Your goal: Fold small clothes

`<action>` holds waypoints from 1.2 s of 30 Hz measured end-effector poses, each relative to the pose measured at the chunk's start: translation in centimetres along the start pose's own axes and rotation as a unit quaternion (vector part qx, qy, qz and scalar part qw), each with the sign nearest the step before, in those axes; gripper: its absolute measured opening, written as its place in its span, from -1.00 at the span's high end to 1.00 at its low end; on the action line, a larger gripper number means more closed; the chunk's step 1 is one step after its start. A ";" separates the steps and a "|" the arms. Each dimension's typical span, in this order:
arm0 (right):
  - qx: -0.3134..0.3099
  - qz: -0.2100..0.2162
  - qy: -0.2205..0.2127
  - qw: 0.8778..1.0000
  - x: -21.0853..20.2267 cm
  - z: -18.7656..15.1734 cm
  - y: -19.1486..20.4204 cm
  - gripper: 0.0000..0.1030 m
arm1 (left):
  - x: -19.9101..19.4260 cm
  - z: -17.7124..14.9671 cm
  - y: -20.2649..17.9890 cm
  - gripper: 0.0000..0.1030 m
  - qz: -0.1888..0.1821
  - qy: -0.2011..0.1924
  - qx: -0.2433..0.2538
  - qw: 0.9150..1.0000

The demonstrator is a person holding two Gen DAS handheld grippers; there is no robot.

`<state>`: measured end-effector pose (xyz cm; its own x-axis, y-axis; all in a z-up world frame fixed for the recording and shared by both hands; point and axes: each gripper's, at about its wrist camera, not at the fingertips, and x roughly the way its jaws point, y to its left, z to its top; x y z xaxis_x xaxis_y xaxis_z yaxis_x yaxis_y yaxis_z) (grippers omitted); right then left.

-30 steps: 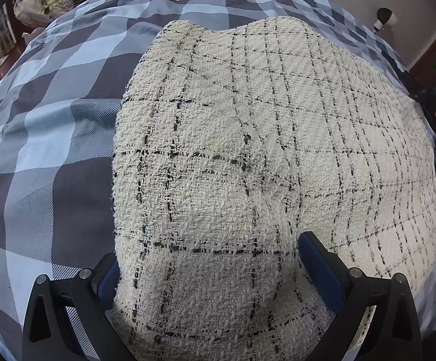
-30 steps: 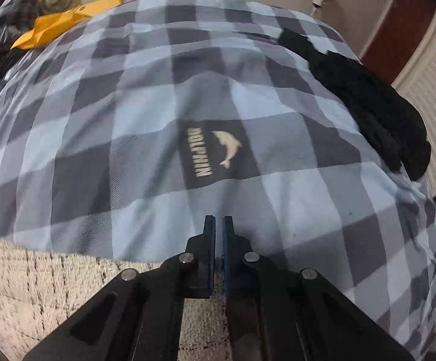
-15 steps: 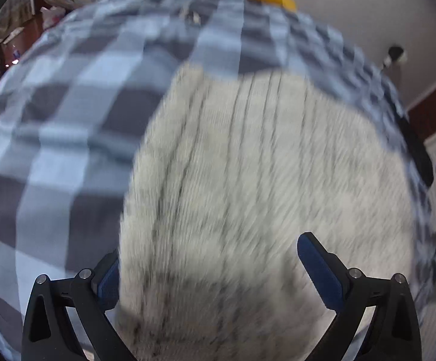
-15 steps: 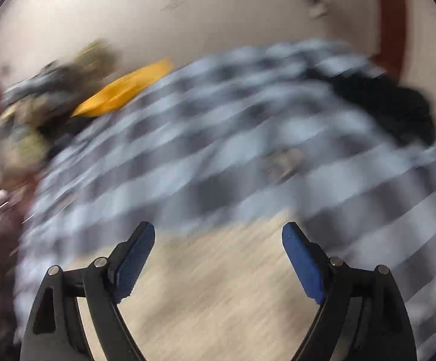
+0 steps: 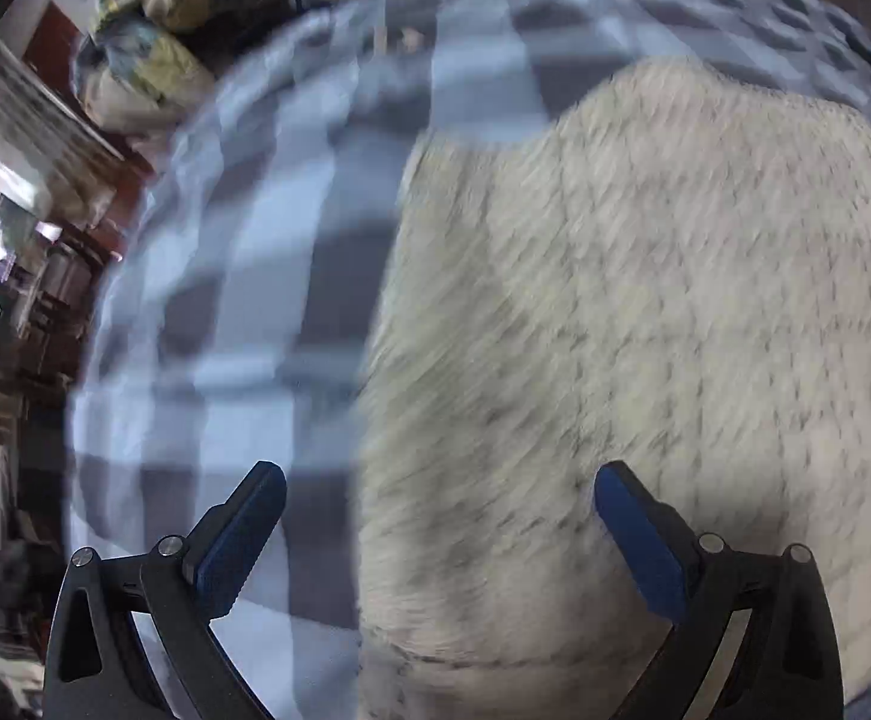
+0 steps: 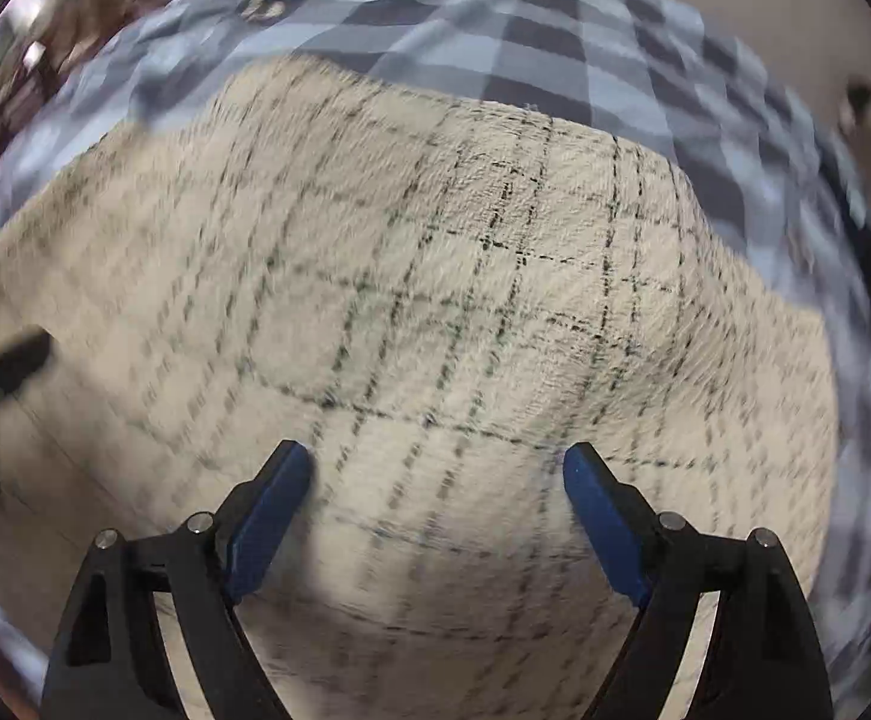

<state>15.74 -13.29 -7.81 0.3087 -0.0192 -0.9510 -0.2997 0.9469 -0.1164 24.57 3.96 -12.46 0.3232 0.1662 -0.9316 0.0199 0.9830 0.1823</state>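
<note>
Cream tweed garment [image 6: 435, 312] with the thin black check is lying spread on the blue-and-grey checked bedspread [image 5: 243, 276], filling most of both wrist views. Its left edge runs down the middle of the left view, with bare bedspread beyond.

Left gripper [image 5: 435, 534] hovers right over that edge, fingers spread wide, nothing between the pads; one tip is over bedspread, the other over tweed. Right gripper [image 6: 438, 510] is the same story: fingers wide apart, empty, pointing down over the middle of the cloth. Both views are pretty smeared, so I can't tell whether the garment is already folded once or just flat.

My worry from here: this fabric looks thick and fuzzy, so a pinch that comes down mid-panel instead of on an edge could grab a bunched hump, or snag the bedspread underneath along with it. Lifting one side earlier than the other would probably skew the fold too.
</note>
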 end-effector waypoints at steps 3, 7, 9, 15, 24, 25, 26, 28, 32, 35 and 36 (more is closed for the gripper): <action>0.012 0.007 -0.001 1.000 -0.4 -1.4 -2.5 -0.71 | 0.2 -2.1 3.4 -1.00 -0.076 -0.011 -0.058 0.995; 0.036 -0.010 0.014 0.999 -0.1 -2.7 -6.9 -0.79 | -1.4 -2.7 3.3 -1.00 -0.048 -0.032 -0.013 0.998; 0.037 -0.065 0.029 0.997 0.6 -3.4 -9.4 -0.79 | -2.3 -2.3 3.6 -1.00 -0.034 -0.035 0.006 0.999; 0.102 -0.102 0.057 0.988 0.5 -5.0 -17.3 -0.79 | -5.7 0.9 8.4 -1.00 0.032 -0.058 -0.044 0.997; 0.118 0.033 -0.051 0.991 -2.7 4.7 -10.0 -0.82 | -5.8 8.4 1.4 -1.00 -0.214 -0.052 -0.082 0.972; 0.101 0.031 -0.053 0.993 -2.0 6.3 -8.2 -0.81 | -5.0 8.7 0.0 -1.00 -0.218 -0.046 -0.076 0.972; 0.082 0.019 -0.055 0.995 -1.4 7.1 -6.6 -0.81 | -3.4 9.1 -1.8 -1.00 -0.215 -0.036 -0.068 0.974; 0.041 -0.011 -0.047 0.998 1.0 9.1 -3.9 -0.81 | -0.9 9.6 -3.1 -1.00 -0.198 -0.014 -0.065 0.978; 0.002 -0.031 -0.001 1.000 5.9 10.0 -3.4 -0.81 | 4.1 10.0 -3.1 -1.00 -0.119 0.019 -0.035 0.992; 0.025 0.002 -0.008 1.000 7.0 8.8 -7.4 -0.82 | 5.6 10.5 -0.4 -1.00 -0.053 0.002 -0.017 0.998; 0.047 0.000 -0.006 0.999 7.1 8.4 -9.2 -0.82 | 6.1 10.7 1.1 -1.00 -0.062 0.003 -0.026 0.998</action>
<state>28.30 -19.44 -11.11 0.3205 -0.0162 -0.9471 -0.2144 0.9727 -0.0892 36.66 5.23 -14.61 0.3154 0.0440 -0.9479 0.0109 0.9987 0.0500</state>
